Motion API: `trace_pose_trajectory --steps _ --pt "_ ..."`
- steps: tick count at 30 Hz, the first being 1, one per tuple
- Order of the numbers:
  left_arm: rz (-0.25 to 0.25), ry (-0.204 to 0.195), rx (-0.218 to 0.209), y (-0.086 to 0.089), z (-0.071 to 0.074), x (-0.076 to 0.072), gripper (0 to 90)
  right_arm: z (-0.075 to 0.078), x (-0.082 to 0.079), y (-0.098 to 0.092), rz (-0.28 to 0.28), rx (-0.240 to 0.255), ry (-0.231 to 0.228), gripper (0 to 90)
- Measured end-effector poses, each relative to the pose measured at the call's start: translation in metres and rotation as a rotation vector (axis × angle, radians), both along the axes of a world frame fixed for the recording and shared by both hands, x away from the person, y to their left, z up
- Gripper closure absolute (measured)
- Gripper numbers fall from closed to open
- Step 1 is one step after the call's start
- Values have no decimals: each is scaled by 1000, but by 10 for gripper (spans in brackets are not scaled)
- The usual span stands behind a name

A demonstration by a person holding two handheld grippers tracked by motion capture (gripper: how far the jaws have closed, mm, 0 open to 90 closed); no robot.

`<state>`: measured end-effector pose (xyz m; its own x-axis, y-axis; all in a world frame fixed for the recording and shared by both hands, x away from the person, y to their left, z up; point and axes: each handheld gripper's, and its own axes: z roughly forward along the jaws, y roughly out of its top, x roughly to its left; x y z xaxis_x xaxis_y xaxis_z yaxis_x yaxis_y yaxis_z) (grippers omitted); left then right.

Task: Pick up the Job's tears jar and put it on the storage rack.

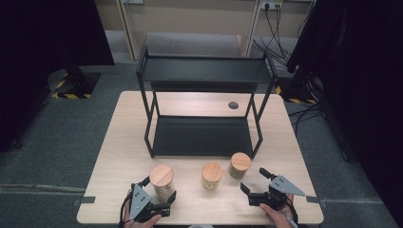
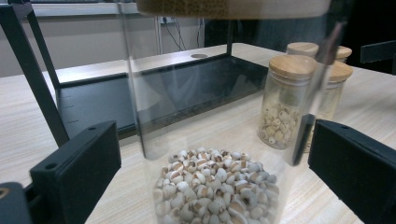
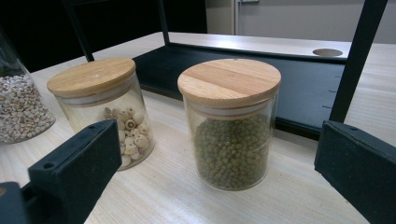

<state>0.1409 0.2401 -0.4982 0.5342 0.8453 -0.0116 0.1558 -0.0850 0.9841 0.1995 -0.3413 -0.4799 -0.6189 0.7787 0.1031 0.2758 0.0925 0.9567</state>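
Three glass jars with wooden lids stand upright in a row on the table (image 1: 114, 142), in front of a black two-tier shelf (image 1: 204, 71). The tall jar (image 1: 161, 183) sits at the left end of the row, partly filled with pale round grains, and the left gripper (image 1: 159, 194) has its jaws spread wide around it. In the left gripper view the jar's glass wall stands between the two jaws with a gap on each side, so neither jaw touches it. The middle jar (image 1: 211, 176) holds larger whitish pieces at its bottom. The jar of green beans (image 1: 239, 165) stands at the right end, just in front of the shelf's lower tier. The right gripper (image 1: 254, 183) is near this jar, jaws open and holding nothing; in the right gripper view the jar lies ahead, between the two jaws but clear of them.
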Motion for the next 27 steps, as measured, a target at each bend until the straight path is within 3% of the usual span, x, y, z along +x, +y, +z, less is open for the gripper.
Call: trace_pose_trajectory --steps 10,15,24,27 --pt "-11 3 -3 -1 1 6 80 0 1 0 0 3 4 9" --pt "-24 9 0 1 5 9 245 0 1 1 0 2 6 9" --pt "-27 36 1 2 12 13 249 -1 1 1 -2 5 8 9" --pt "-23 24 8 3 15 12 249 -1 1 1 -4 7 9 9"
